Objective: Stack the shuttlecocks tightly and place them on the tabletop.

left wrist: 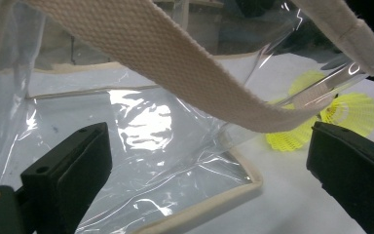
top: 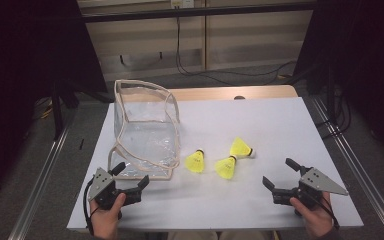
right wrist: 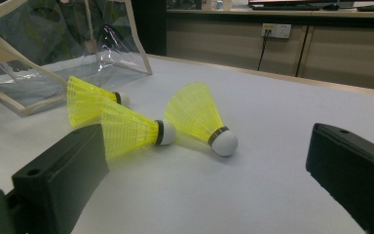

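Observation:
A clear plastic bag with beige trim stands open on the white table, left of centre. Three yellow shuttlecocks lie to its right: one nearest the bag, one in the middle, one farther back. My left gripper is open just in front of the bag's near corner, holding nothing. In the left gripper view the bag's strap arcs above the open left gripper. My right gripper is open, right of the shuttlecocks. In the right gripper view the shuttlecocks lie ahead of the right gripper.
The table's front edge runs just below both hands. Metal rails flank the table on either side. Cables trail on the floor behind it, in front of a wooden cabinet. Bare tabletop spreads to the right and behind the shuttlecocks.

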{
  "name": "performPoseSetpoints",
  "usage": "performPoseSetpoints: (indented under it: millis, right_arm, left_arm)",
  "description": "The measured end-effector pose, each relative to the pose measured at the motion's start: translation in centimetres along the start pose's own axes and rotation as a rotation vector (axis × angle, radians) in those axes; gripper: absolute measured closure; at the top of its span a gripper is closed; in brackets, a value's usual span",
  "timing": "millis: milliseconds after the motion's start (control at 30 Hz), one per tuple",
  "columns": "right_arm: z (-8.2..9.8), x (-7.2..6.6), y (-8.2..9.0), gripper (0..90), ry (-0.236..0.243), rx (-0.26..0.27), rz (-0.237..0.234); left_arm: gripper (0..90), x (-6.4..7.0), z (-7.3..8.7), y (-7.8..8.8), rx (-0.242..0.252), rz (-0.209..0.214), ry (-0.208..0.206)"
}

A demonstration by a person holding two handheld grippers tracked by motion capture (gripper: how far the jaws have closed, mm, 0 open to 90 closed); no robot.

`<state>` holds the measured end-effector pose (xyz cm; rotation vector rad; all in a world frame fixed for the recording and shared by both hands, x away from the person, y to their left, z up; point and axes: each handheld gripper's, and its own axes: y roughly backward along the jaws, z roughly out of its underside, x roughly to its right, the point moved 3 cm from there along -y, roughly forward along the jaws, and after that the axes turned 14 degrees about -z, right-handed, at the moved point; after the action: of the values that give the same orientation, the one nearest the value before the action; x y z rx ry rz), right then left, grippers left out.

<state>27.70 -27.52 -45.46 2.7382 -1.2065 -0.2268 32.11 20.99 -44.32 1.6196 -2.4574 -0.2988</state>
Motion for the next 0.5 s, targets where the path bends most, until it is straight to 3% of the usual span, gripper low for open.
performPoseSetpoints:
  millis: [500]
  right_arm:
    - [-0.1, -0.1, 0.0, 0.8, 0.013, -0.002, -0.011]
  left_arm:
    - [2.6, 1.2, -0.1, -0.1, -0.013, 0.056, -0.007]
